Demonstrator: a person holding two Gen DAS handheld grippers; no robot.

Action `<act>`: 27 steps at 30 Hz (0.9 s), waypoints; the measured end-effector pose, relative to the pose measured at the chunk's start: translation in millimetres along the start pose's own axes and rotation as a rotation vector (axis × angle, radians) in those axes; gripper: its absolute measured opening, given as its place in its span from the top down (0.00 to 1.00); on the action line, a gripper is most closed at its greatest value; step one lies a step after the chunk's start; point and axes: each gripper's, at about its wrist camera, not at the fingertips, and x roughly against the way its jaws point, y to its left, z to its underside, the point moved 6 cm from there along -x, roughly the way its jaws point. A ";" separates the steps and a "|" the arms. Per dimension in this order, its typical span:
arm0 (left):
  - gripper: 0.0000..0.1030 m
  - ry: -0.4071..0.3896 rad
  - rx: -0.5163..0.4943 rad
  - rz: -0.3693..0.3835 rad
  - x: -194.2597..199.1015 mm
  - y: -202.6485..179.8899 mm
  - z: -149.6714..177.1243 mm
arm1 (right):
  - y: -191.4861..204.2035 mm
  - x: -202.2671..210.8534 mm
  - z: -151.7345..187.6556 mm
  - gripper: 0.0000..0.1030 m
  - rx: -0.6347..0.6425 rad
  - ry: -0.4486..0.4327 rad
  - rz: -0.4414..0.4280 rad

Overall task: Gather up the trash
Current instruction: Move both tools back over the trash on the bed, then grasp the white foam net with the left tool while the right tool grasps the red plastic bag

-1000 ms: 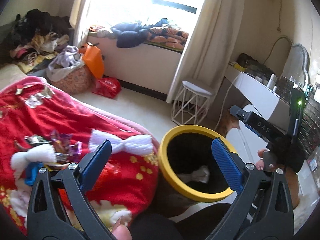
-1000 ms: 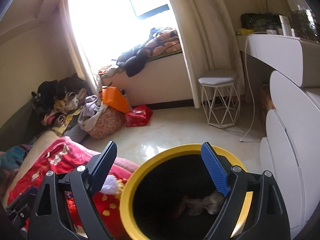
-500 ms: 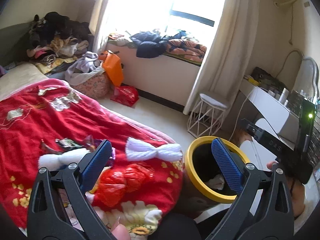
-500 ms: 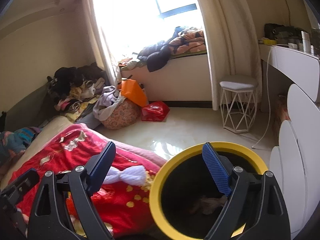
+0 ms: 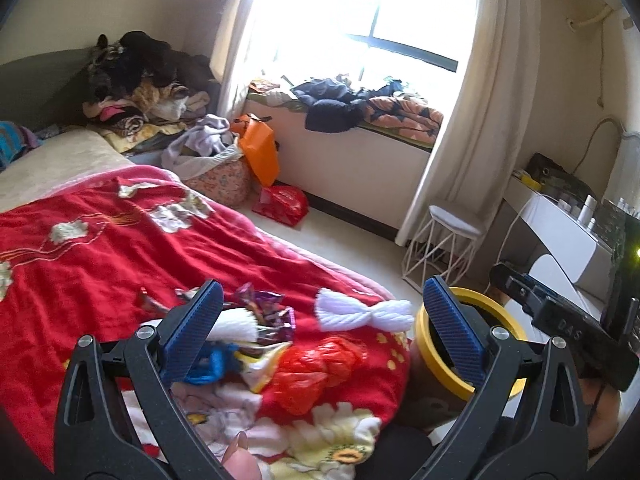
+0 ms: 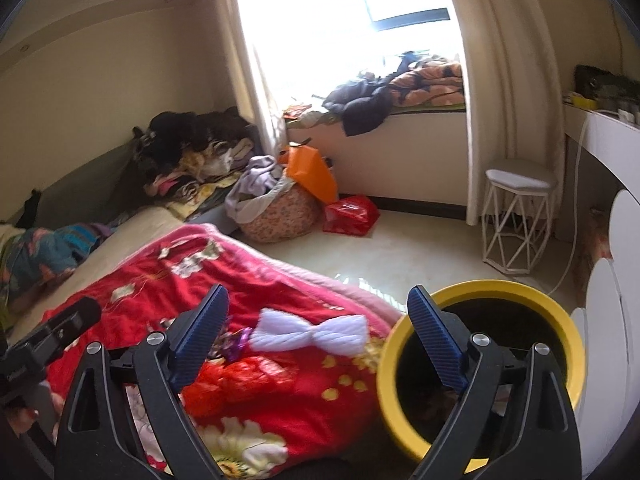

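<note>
- Hovering over the red blanket (image 5: 100,264), the left gripper (image 5: 320,332) is spread wide and holds nothing; trash lies between its fingers.
- Nearest its left finger sit a white tassel (image 5: 236,322) and purple candy wrappers (image 5: 268,312), touching in one heap; closing carelessly could catch blanket fabric or several pieces at once.
- Further right lie a crumpled red plastic bag (image 5: 316,368) and a white yarn bow (image 5: 362,314); the slippery bag may slide out of a shallow pinch.
- At the bed's edge stands the yellow-rimmed bin (image 6: 484,360); the right gripper (image 6: 320,340), also wide and empty, hangs over its rim and could knock it.
</note>
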 end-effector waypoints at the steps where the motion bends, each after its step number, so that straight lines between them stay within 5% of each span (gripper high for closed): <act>1: 0.10 -0.002 0.005 -0.006 1.7 5.0 -0.3 | 6.1 -1.1 0.6 0.14 0.008 0.004 -0.005; 27: 0.10 -0.023 0.216 -0.175 28.6 140.4 12.8 | 101.9 -28.3 54.0 0.13 0.175 0.130 -0.097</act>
